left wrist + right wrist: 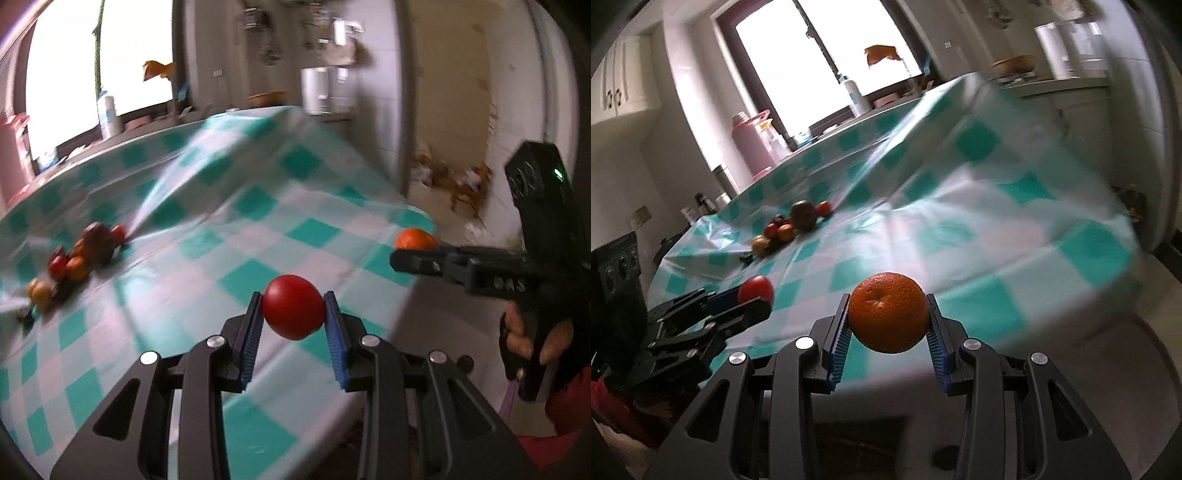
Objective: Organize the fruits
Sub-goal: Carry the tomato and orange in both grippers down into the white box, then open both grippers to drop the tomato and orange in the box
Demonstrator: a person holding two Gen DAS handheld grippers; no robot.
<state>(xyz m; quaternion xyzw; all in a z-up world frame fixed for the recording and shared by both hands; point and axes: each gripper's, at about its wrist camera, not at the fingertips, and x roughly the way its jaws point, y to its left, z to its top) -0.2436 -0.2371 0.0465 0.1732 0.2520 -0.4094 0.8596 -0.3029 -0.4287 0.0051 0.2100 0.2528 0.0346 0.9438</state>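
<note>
My left gripper (293, 299) is shut on a red tomato (293, 312) and holds it above the near edge of the table; the tomato also shows in the right wrist view (756, 289). My right gripper (888, 301) is shut on an orange (888, 317), held above the table's near edge; the orange also shows in the left wrist view (415, 239). A cluster of small fruits (788, 229) lies farther back on the checked tablecloth (960, 221), also seen at the left in the left wrist view (79, 258).
The tablecloth is rumpled, with a raised fold (192, 162) across the middle. A pink flask (751, 144) and a white bottle (855, 94) stand beyond the table by the window. A counter with containers (1056, 51) is at the far right.
</note>
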